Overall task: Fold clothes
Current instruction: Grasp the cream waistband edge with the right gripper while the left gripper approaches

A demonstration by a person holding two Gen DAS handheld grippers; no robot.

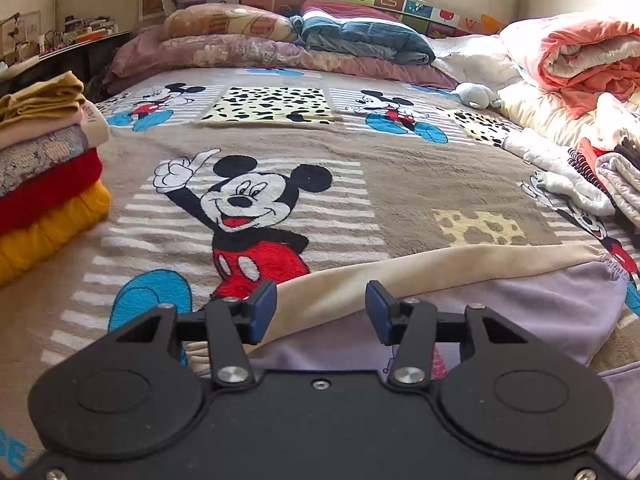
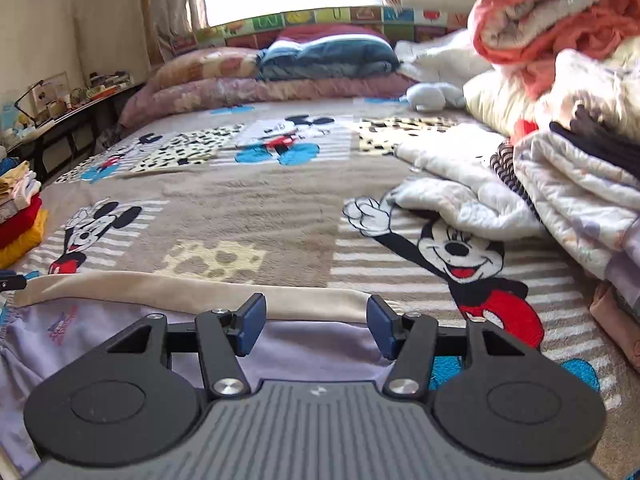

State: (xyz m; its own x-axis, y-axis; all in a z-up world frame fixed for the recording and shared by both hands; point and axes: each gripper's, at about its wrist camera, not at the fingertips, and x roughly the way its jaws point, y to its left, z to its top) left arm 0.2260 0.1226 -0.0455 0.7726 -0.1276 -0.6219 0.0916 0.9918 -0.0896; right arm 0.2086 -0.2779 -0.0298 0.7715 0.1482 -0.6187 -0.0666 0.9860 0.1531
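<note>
A lilac garment (image 1: 540, 308) with a beige band (image 1: 440, 264) lies spread flat on the near part of the Mickey Mouse blanket (image 1: 360, 184). My left gripper (image 1: 320, 308) hovers over its left end, jaws apart, with fabric below the blue pads but nothing pinched. In the right wrist view the same lilac garment (image 2: 100, 332) and its beige band (image 2: 200, 288) run off to the left. My right gripper (image 2: 316, 320) stands open over the garment's right end, with nothing between its pads.
A stack of folded clothes (image 1: 48, 184) sits at the bed's left edge. A heap of unfolded clothes (image 2: 560, 184) and rolled quilts (image 2: 540, 12) fills the right side. Pillows (image 1: 240, 44) lie at the head, and a cluttered shelf (image 2: 72, 100) lines the left wall.
</note>
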